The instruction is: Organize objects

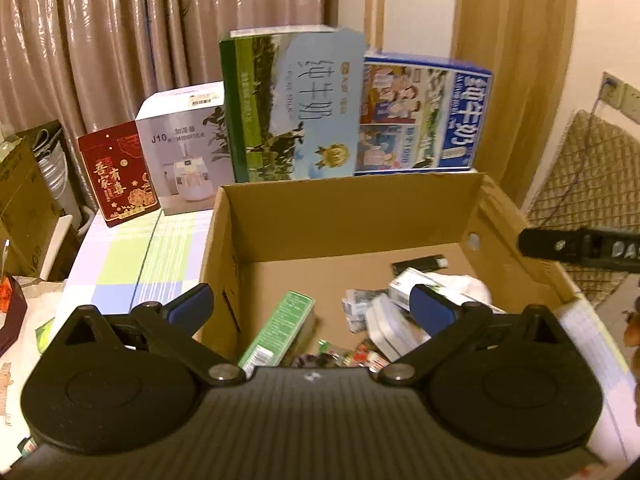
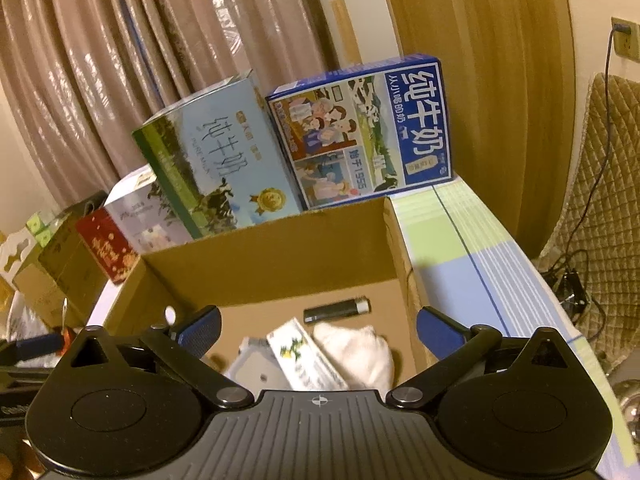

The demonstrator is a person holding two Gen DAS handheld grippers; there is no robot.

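An open cardboard box (image 1: 344, 208) stands on the table and also shows in the right wrist view (image 2: 272, 256). Inside lie a green carton (image 1: 280, 326), a black lighter (image 1: 418, 265), white packets (image 1: 394, 320), a white cloth (image 2: 360, 354) and small wrappers. My left gripper (image 1: 312, 306) is open and empty, above the box's near left corner. My right gripper (image 2: 318, 330) is open and empty, above the box's near right part; part of it shows in the left wrist view (image 1: 576, 248).
Behind the box stand a green milk carton box (image 1: 292, 108), a blue milk box (image 1: 424, 116), a white humidifier box (image 1: 184, 152) and a red gift box (image 1: 120, 176). A checked tablecloth (image 2: 472, 264) covers the table. Cardboard boxes (image 1: 24, 208) and bags stand left; cables hang right.
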